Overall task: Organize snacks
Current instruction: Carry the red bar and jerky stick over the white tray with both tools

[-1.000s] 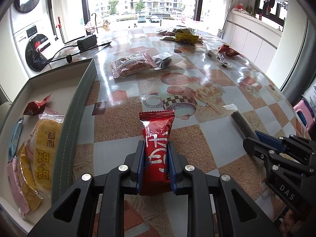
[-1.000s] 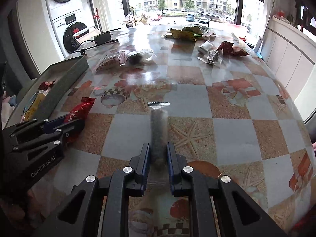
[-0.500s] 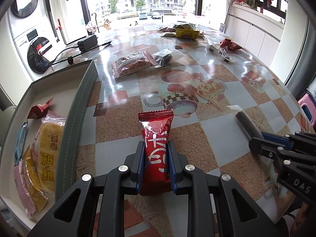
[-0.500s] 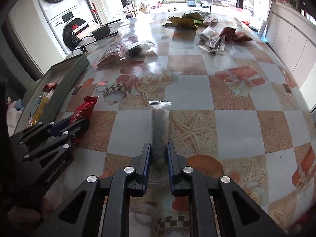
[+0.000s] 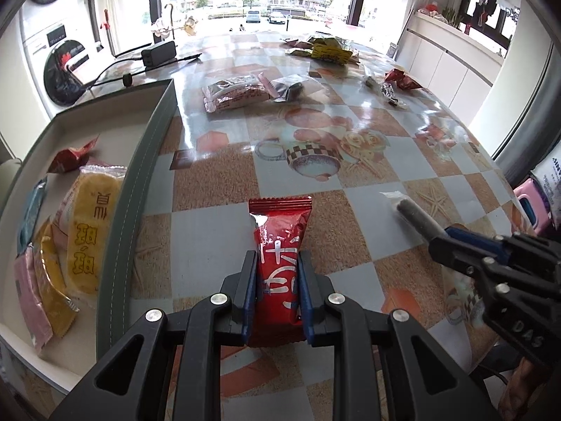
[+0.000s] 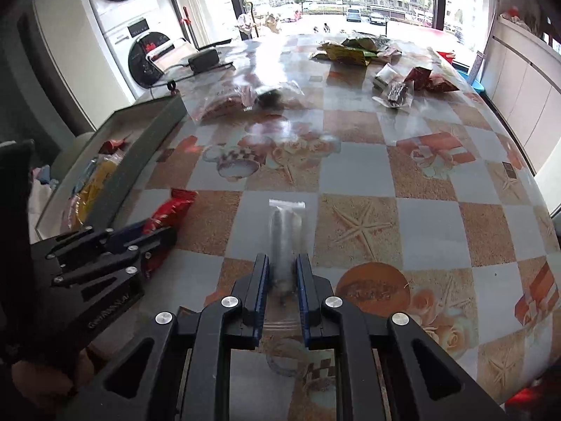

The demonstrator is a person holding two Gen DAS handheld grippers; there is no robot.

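My left gripper is shut on a red snack packet and holds it above the patterned table, just right of the grey tray. The tray holds several packets, among them a yellow one. My right gripper is shut on a clear-wrapped dark stick snack and holds it above the table. In the left wrist view the right gripper and its stick show at the right. In the right wrist view the left gripper with the red packet shows at the left.
More snacks lie farther back on the table: a pink packet, a dark wrapped one, yellow bags and red wrappers. A black power adapter with cable sits at the back left. A washing machine stands beyond.
Both grippers have risen and drawn back a little with their snacks still held; the table sits lower in both views. The snacks in the tray and on the table have not moved.
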